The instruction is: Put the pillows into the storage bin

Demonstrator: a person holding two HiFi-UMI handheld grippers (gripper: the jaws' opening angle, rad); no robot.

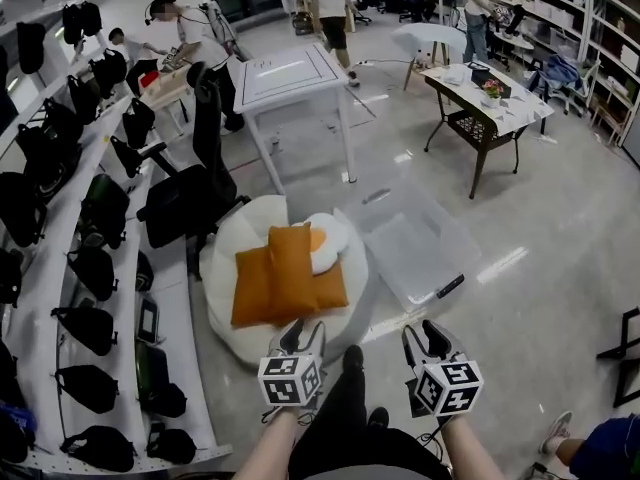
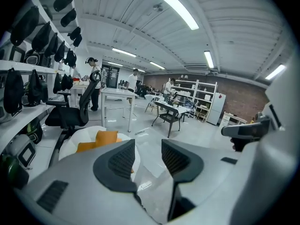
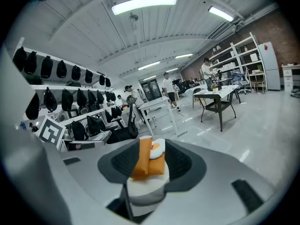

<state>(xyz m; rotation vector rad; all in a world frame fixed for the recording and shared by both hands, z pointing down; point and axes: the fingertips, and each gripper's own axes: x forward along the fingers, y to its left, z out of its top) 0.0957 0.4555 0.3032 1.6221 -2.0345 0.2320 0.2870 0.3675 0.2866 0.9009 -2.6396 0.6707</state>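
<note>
now our left gripper and right gripper hang with jaws apart and nothing between them, short of the orange square fabric pillows stacked on the round white beanbag. we should pinch the top pillow by its edges, then swing to the clear plastic storage bin beside it.
</note>
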